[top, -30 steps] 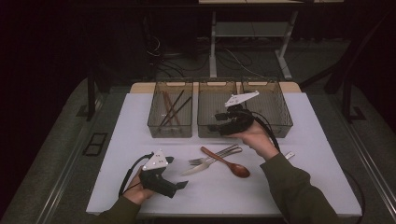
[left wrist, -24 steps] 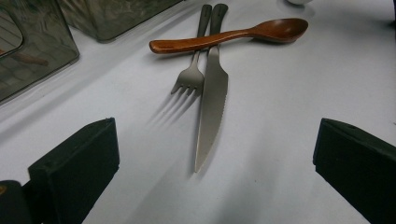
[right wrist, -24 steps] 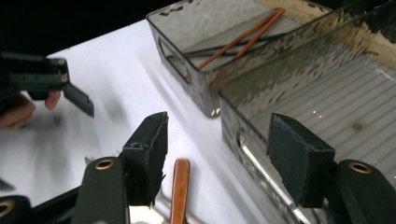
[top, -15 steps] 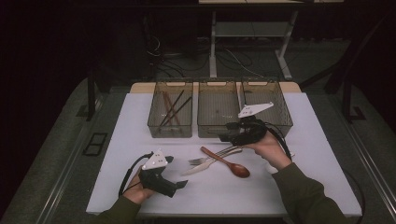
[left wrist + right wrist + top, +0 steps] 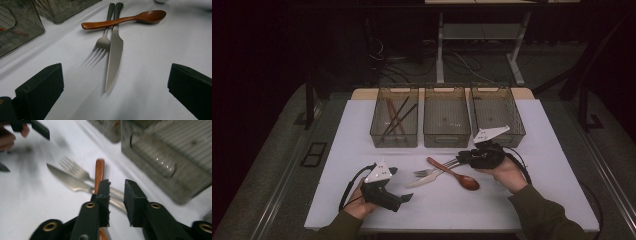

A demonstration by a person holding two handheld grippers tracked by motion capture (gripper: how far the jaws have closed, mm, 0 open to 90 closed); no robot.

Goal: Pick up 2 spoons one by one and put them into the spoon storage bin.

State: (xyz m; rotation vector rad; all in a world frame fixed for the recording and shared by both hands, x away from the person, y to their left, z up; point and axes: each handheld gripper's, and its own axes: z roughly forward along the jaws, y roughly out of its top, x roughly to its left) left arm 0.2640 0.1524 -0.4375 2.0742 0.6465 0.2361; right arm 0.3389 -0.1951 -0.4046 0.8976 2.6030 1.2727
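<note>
The wooden spoon lies on the white table in front of the three bins, its long axis running diagonally in the high view: handle end up and left toward the middle bin, bowl down and right toward the person. It is laid across a fork and a knife, whose handles are crossed beneath its shaft and point toward the right gripper. That gripper is by far the nearer one; it is held at the handle ends of the cutlery, and in the right gripper view the spoon's shaft is seen running away from just beside the left-hand jaw. Its jaws have just been closing and are left with a narrow gap; the metal handles seem to pass below that gap, though with the blur it cannot be told whether anything is pinched yet. The left gripper is kept well apart, low at the near left, jaws spread wide and holding nothing, with the knife tip pointed toward it. Open table is left on all sides of the cutlery; the bin walls stand just beyond the right gripper, so a lift is judged to need clearance over the right bin rim.
</note>
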